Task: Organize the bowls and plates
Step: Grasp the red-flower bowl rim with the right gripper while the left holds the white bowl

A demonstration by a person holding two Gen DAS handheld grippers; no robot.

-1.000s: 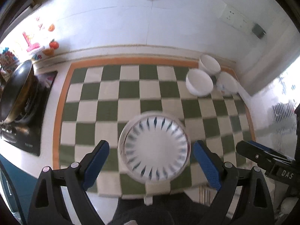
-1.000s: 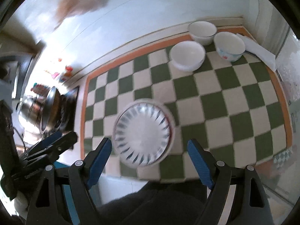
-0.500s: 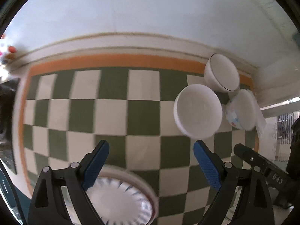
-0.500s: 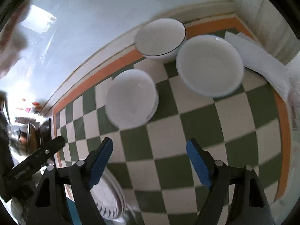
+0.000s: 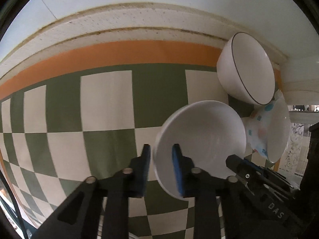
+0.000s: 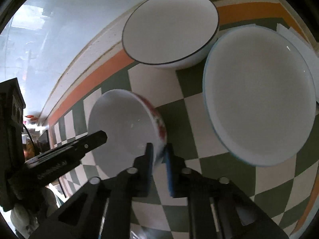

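A small white bowl (image 5: 201, 137) with a red pattern on its outside (image 6: 121, 123) sits on the green-and-cream checkered mat (image 5: 107, 99). My left gripper (image 5: 161, 155) straddles its left rim, one blue pad inside and one outside, jaws closing onto the rim. My right gripper (image 6: 159, 151) pinches the opposite rim at the red pattern, its jaws also closing. Each gripper shows in the other's view: the right gripper (image 5: 239, 165), the left gripper (image 6: 97, 137). The bowl looks slightly tilted and blurred. No plate is in view.
A black-rimmed white bowl (image 6: 171, 25) stands against the back wall ledge. Next to it is a wider blue-rimmed bowl (image 6: 259, 95) with coloured dots outside (image 5: 259, 131). A white folded sheet (image 6: 295, 39) lies at the far right. The mat's orange border (image 5: 119, 53) runs along the wall.
Both grippers dropped and swung from over the striped plate to the bowls at the back right. Their wide-open jaws have come together on opposite rims of the small bowl.
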